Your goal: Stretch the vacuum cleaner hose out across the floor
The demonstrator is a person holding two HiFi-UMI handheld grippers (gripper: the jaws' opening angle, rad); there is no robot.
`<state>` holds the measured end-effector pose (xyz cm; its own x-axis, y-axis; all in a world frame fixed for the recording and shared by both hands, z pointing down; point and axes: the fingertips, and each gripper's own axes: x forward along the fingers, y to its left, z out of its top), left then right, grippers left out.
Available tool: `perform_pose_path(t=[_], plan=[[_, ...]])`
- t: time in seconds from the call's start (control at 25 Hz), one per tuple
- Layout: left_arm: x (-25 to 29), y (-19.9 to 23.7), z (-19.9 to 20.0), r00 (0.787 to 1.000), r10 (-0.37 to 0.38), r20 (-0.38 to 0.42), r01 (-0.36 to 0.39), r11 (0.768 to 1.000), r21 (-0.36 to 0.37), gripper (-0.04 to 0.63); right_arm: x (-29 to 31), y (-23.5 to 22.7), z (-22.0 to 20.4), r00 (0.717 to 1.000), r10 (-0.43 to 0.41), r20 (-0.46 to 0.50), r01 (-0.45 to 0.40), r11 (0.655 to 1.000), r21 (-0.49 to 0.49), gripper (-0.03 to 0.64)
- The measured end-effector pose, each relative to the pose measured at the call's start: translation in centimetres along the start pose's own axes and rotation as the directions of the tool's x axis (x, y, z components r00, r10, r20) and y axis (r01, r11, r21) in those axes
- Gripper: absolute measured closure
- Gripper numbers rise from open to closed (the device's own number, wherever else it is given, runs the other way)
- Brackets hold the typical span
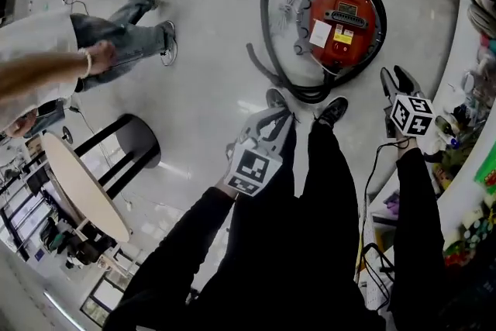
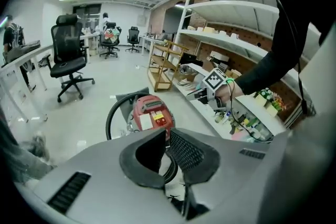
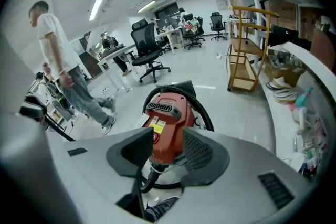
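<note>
Hose [image 1: 264, 12] coils round red vacuum [image 1: 341, 23] upper right, open floor [image 1: 209, 35] leftward; left claw [image 1: 275, 118] closed, right claw [image 1: 395, 80] narrowly parted.

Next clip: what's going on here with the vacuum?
A person stands over a red vacuum cleaner on the floor, with a gripper in each hand. Its black hose lies coiled round the body, not yet stretched out. The left gripper is shut and empty. The right gripper has its jaws apart with nothing between them. Neither touches the hose. Another person is nearby.
</note>
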<state>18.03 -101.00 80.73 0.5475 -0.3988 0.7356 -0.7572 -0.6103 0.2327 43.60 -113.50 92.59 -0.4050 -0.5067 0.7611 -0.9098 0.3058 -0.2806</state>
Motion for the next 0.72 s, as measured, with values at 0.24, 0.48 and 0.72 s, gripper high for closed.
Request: perform_pose_path(t=[0.24, 0.48, 0.72], plan=[[2.8, 3.9, -4.7, 1.0, 0.007, -0.027, -0.009, 0.999, -0.045, 0.574, 6.7, -0.6, -3.0, 0.998, -0.021, -0.063, 0.017, 0.998, -0.067, 0.442], [4.3, 4.7, -9.9, 1.0, 0.03, -0.004, -0.03, 0.991, -0.132, 0.574, 10.9, -9.2, -6.6, 0.984, -0.144, -0.108, 0.145, 0.989, 0.002, 0.43], [4.2, 5.5, -12.9, 0.992, 0.122, 0.013, -0.115, 0.963, -0.244, 0.574, 15.8, -16.8, -3.2, 0.968, -0.214, -0.128, 0.187, 0.963, -0.194, 0.426]])
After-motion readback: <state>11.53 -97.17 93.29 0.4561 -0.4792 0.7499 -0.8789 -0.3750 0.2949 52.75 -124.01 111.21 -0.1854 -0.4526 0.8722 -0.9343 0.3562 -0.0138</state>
